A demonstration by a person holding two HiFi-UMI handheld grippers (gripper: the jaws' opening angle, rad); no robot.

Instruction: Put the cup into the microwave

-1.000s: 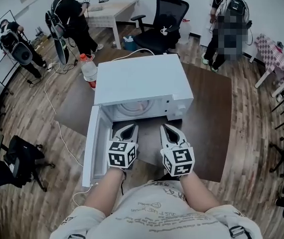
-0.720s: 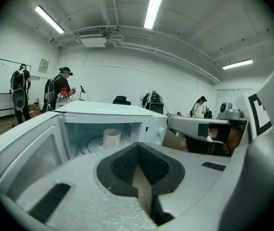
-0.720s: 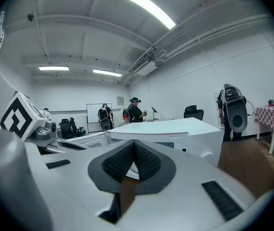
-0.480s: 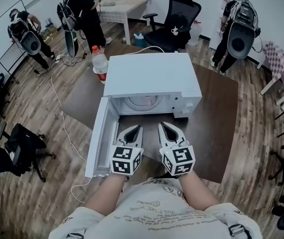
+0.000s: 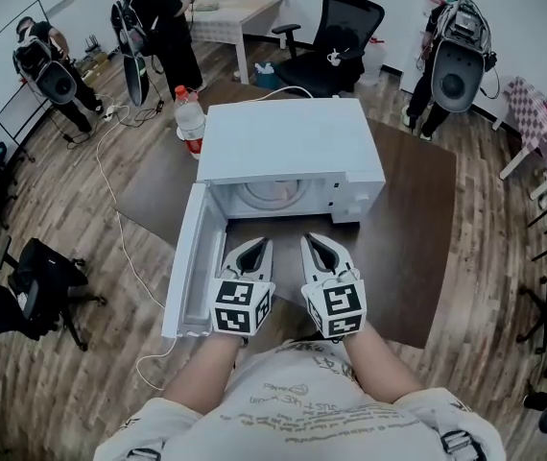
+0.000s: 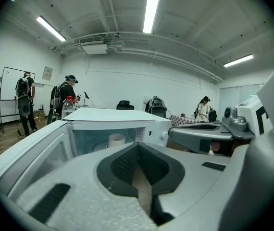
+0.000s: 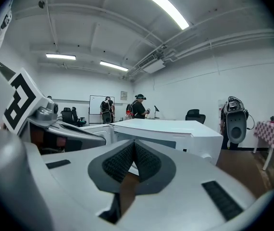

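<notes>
The white microwave (image 5: 293,142) stands on the dark brown table (image 5: 413,229) with its door (image 5: 192,267) swung open to the left. A pale cup (image 6: 116,140) stands upright on the turntable inside the cavity, and shows faintly from above as the cup (image 5: 275,192). My left gripper (image 5: 256,248) and right gripper (image 5: 314,245) hover side by side just in front of the opening, both shut with nothing held. In the left gripper view the left gripper (image 6: 138,147) points at the cavity. The right gripper (image 7: 134,146) faces the microwave (image 7: 175,131) front.
A clear bottle with a red label (image 5: 189,120) stands on the table's far left, behind the microwave. A white cable (image 5: 120,248) runs across the wooden floor at left. Office chairs (image 5: 350,32), a white desk and several people with equipment stand around the room.
The head view has shifted a little, so the microwave sits slightly higher and to the right. Both grippers stay shut, side by side, before the open microwave.
</notes>
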